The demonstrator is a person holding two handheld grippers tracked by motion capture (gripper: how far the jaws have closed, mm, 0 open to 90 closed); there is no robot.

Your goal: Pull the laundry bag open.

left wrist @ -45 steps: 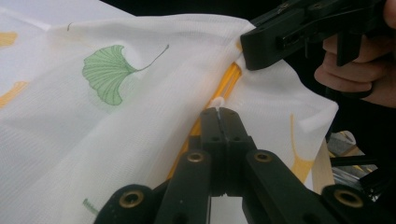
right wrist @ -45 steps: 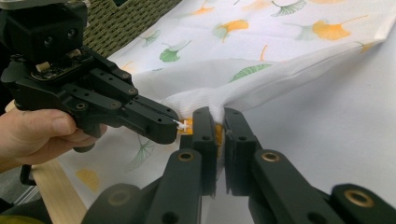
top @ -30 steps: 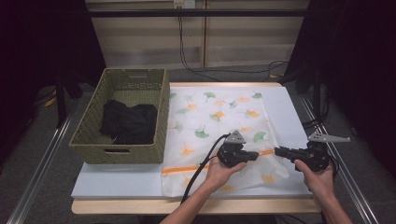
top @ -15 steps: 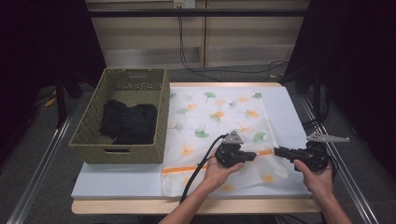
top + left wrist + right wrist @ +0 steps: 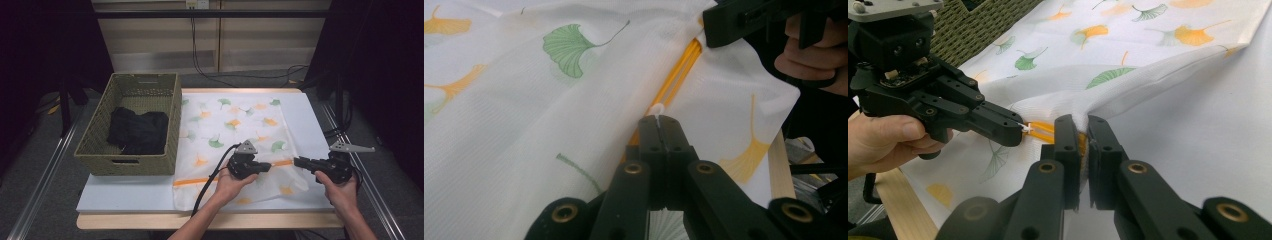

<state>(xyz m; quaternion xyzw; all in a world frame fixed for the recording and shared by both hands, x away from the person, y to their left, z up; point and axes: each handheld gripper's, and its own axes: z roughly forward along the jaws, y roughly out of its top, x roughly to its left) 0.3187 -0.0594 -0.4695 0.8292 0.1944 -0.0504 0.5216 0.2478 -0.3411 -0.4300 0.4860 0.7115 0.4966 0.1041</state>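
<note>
Mesh laundry bag (image 5: 235, 125) with ginkgo-leaf print spread flat on the counter (image 5: 125, 195), beside a wicker basket (image 5: 100, 150) holding dark clothes (image 5: 137, 131)

Orange zipper (image 5: 200, 181) running across the bag's near end, long axis roughly left to right along the counter's front edge

Left gripper (image 5: 267, 165) clenched on the small white zipper pull (image 5: 656, 110), jaws pressed together around the tab, pointing along the zipper line toward the right hand

Right gripper (image 5: 298, 161) grasping a bunched fold of bag fabric (image 5: 1083, 122) at the zipper's end, jaws nearly closed with cloth pinched between them, just beside the left jaws' tips and facing them

Pull close to the right-hand end of the zipper, so most of the track lies behind the left jaws, toward the basket side

Likely next: right side anchoring the cloth while the pull slides along the track; a tab this small could slip from the grip
</note>
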